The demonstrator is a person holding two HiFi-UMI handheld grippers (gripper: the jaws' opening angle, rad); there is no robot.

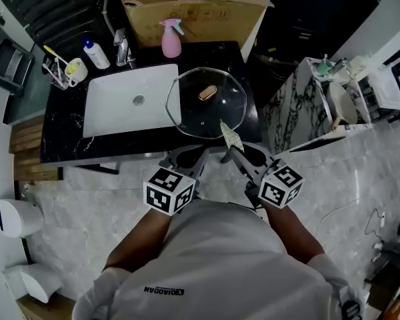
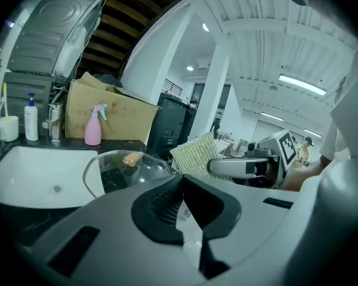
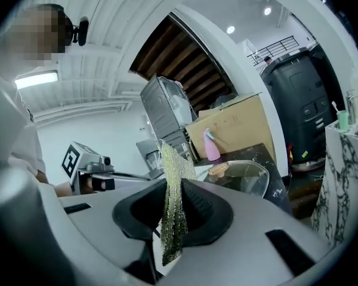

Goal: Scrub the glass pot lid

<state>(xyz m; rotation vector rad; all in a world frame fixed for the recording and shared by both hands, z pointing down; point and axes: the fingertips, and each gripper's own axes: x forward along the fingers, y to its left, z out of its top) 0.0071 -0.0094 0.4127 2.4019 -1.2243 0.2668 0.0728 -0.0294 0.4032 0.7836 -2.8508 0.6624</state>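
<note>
The glass pot lid (image 1: 207, 102) with a tan knob lies flat on the black counter (image 1: 67, 142), its left rim over the sink's edge. It also shows in the left gripper view (image 2: 122, 165) and the right gripper view (image 3: 244, 174). My right gripper (image 1: 229, 153) is shut on a yellow-green scouring pad (image 1: 231, 137), which stands upright between its jaws (image 3: 174, 219) just in front of the lid's near rim. My left gripper (image 1: 201, 153) hovers beside it at the counter's front edge, shut with nothing in it (image 2: 184, 180). From there I see the pad (image 2: 194, 154) to the right.
A white sink (image 1: 130, 99) with a faucet (image 1: 122, 49) lies left of the lid. Behind stand a pink spray bottle (image 1: 171, 37), a cardboard box (image 1: 193, 9), a white pump bottle (image 1: 95, 53) and a toothbrush cup (image 1: 73, 69). A marble-patterned cabinet (image 1: 300, 112) stands at the right.
</note>
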